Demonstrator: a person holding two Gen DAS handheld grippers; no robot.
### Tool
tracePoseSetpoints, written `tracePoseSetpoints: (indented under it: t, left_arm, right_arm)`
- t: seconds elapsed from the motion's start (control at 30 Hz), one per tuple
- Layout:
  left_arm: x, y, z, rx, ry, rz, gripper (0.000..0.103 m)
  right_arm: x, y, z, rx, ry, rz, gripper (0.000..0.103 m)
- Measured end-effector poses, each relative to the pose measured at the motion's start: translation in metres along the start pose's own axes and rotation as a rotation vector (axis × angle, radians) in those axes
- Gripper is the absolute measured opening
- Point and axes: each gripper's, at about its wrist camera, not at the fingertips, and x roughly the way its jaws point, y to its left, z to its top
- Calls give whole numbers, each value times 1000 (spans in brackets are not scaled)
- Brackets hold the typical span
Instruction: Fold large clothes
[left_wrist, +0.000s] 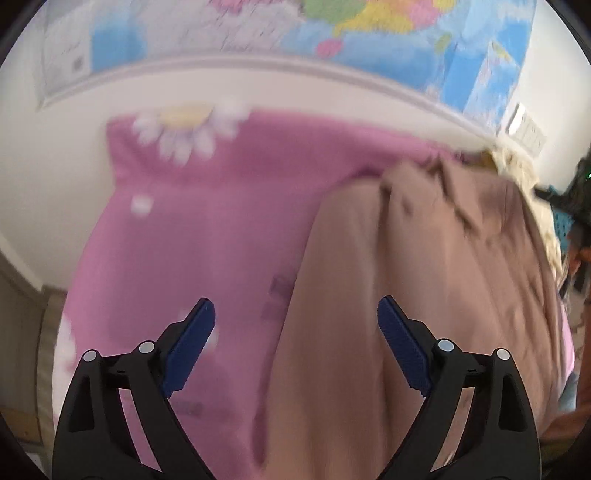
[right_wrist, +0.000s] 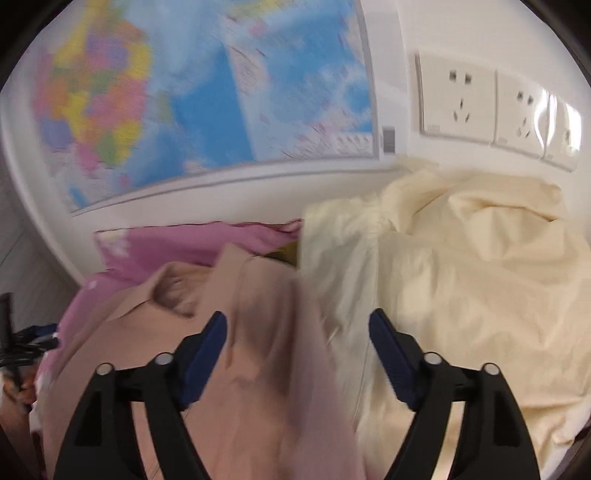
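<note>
From the left wrist camera, the left gripper (left_wrist: 295, 325) has its two blue-tipped fingers (left_wrist: 192, 347) spread wide apart, and nothing is squeezed between them. Under it lies the tan shirt (left_wrist: 424, 277), a big soft thing with a collar near its far end. The shirt covers the right half of the picture and runs down between the fingers, with its edge falling in the gap. It rests on a pink sheet (left_wrist: 207, 221) with white daisies (left_wrist: 184, 129) printed on it. The pink sheet fills the left side and goes back to a white wall. High on that wall hangs a colourful map (left_wrist: 369, 29), mostly blue. The whole picture is a bit blurry. From the right wrist camera, the right gripper (right_wrist: 297, 336) is also wide open, and its blue fingers (right_wrist: 205, 354) press on nothing. The tan shirt (right_wrist: 236, 369) lies below and to the left of it, bunched and wrinkled, with the collar toward the far left. Right beside the shirt, touching it on the right, sits a puffy cream cloth (right_wrist: 461, 288) in a heap. A strip of the pink sheet (right_wrist: 177, 243) shows behind the shirt. On the wall are the map (right_wrist: 184, 92) and white wall sockets (right_wrist: 458, 103).
</note>
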Motion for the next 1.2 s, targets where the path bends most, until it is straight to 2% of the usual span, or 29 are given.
tracePoseSetpoints:
  t: [0.03, 0.1, 0.17, 0.27, 0.3, 0.37, 0.4, 0.43, 0.47, 0.5, 0.57, 0.6, 0.63, 0.7, 0.73, 0.77, 0.83, 0.9, 0.97, 1.0, 1.03, 1.1, 1.17, 1.2]
  left_arm:
    - [6, -1, -4, 0, 20, -18, 89]
    - [-1, 4, -29, 2, 50, -74, 89]
    - [-3, 1, -48, 7, 70, -117, 91]
    - [7, -17, -72, 68, 102, -83, 94]
    - [7, -22, -76, 90, 84, -54, 94]
    - [8, -27, -77, 99, 70, -25, 88]
    - [6, -26, -75, 89, 63, -14, 59]
    - [4, -25, -73, 74, 61, -12, 15]
    - [2, -21, -67, 41, 70, -19, 3]
    - [-1, -19, -64, 26, 53, 1, 4]
    - [-14, -19, -53, 27, -15, 92, 4]
    - [-21, -17, -49, 15, -42, 118, 4]
    - [-29, -13, -42, -15, -69, 122, 4]
    - [-41, -5, -31, -40, -110, 183, 4]
    - [-42, -5, -28, -42, -118, 209, 4]
    - [-43, -6, -27, -38, -118, 221, 4]
    - [-33, -11, -23, -20, -93, 307, 7]
    - [-22, -15, -22, -4, -60, 367, 13]
    - [-21, -12, -21, -25, -63, 386, 22]
    - [-26, -8, -22, -37, -75, 374, 34]
    - [-32, -5, -21, -53, -93, 355, 48]
    - [-43, -5, -20, -66, -130, 347, 61]
    - [-47, -8, -20, -50, -151, 346, 68]
    - [-48, -10, -19, -37, -156, 323, 79]
  right_arm:
    - [-12, 3, -6, -11, -10, 10, 83]
    - [-40, 10, -27, -35, -13, 82, 85]
    - [-55, 20, -53, -59, 30, 133, 86]
    - [-69, 29, -97, -75, 118, 198, 86]
    - [-67, 36, -107, -75, 142, 214, 86]
    - [-65, 43, -139, -42, 221, 288, 86]
    - [-61, 46, -153, -26, 259, 289, 86]
    - [-60, 47, -162, -14, 279, 287, 85]
    - [-55, 47, -174, 8, 316, 284, 85]
    - [-54, 47, -179, 20, 330, 281, 85]
    - [-49, 44, -188, 59, 346, 223, 84]
    - [-49, 41, -190, 67, 339, 191, 84]
    - [-48, 41, -190, 76, 328, 186, 84]
    - [-45, 44, -189, 68, 297, 176, 80]
    - [-41, 46, -190, 52, 295, 150, 64]
    - [-33, 50, -190, 26, 302, 107, 33]
    - [-23, 49, -191, 18, 314, 98, 5]
    - [-27, 45, -181, 19, 276, 82, 4]
    - [-42, 34, -166, 42, 208, 57, 4]
    - [-52, 20, -155, 86, 171, 48, 4]
    - [-54, 13, -152, 89, 173, 39, 4]
    - [-45, 4, -154, 69, 240, 4, 6]
    - [-33, 0, -161, 62, 312, -22, 19]
    - [-31, -1, -161, 58, 327, -18, 25]
